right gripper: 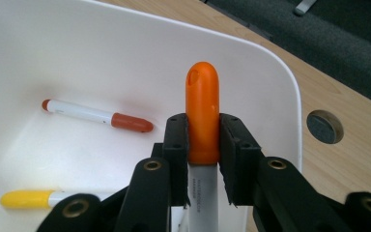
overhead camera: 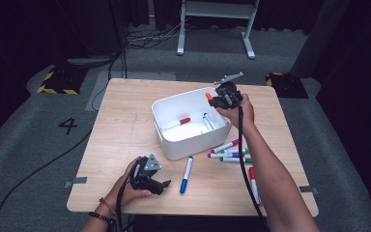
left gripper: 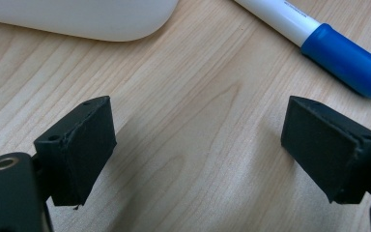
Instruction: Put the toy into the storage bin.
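- You work at a light wooden table (overhead camera: pixel 125 125) standing on grey carpet in a dark room, with a white frame on the floor past the table's far edge.
- A white bin (overhead camera: pixel 171 145) sits near the middle of the table, toward the far edge.
- Your right gripper (overhead camera: pixel 218 100) is over the bin's far right corner; its jaws are clamped on an orange-capped marker (right gripper: pixel 202 116), gripping at the base of the cap, with the cap pointing out past the jaw tips over the inside of the bin.
- On the bin floor lie a red-capped marker (right gripper: pixel 96 115) and a yellow-capped marker (right gripper: pixel 29 198); from above, a blue-capped one (overhead camera: pixel 206 121) also lies inside, by the right wall.
- Your left gripper (left gripper: pixel 198 145) rests low near the table's near edge, jaws spread wide and holding nothing, only bare wood between them.
- A blue-capped marker (overhead camera: pixel 186 175) lies on the table just beyond the left jaws, between them and the bin.
- Several more markers (overhead camera: pixel 229 152) lie together on the table close to the right of the bin, toward the table's right edge.
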A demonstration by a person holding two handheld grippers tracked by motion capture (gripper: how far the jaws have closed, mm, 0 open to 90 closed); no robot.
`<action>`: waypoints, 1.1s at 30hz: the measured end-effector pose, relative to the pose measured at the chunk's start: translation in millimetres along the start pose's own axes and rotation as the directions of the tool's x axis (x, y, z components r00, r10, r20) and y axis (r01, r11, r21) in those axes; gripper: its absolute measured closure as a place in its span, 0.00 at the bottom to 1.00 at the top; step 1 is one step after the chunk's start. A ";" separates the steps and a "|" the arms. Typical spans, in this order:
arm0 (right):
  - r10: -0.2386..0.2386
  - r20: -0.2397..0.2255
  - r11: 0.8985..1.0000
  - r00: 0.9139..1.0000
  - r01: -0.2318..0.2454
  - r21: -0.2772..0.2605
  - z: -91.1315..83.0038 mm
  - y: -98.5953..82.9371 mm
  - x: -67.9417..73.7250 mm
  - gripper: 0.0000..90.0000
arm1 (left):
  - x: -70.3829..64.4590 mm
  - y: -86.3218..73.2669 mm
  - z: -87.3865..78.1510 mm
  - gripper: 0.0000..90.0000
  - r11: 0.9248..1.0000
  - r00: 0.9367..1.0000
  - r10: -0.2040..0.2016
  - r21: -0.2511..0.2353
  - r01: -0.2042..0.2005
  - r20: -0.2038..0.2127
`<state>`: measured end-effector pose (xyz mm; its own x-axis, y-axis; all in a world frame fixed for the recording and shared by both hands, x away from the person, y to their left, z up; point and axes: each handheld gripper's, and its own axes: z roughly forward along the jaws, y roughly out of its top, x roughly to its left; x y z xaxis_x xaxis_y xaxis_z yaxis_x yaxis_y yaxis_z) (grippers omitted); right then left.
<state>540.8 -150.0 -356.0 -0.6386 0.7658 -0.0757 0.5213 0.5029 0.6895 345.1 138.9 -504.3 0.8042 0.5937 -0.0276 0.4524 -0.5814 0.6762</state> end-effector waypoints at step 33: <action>-0.117 -0.097 0.987 0.988 0.126 0.095 8.3 -5.9 34.5 0.72 | 0.1 0.0 -0.1 0.14 1.000 1.000 0.002 0.001 -0.002 0.000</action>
<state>520.4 -123.2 -368.7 -0.7472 0.6592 -0.0850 0.4884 0.6312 0.6025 345.2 139.0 -504.2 0.8049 0.5929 -0.0265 0.4516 -0.5829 0.6755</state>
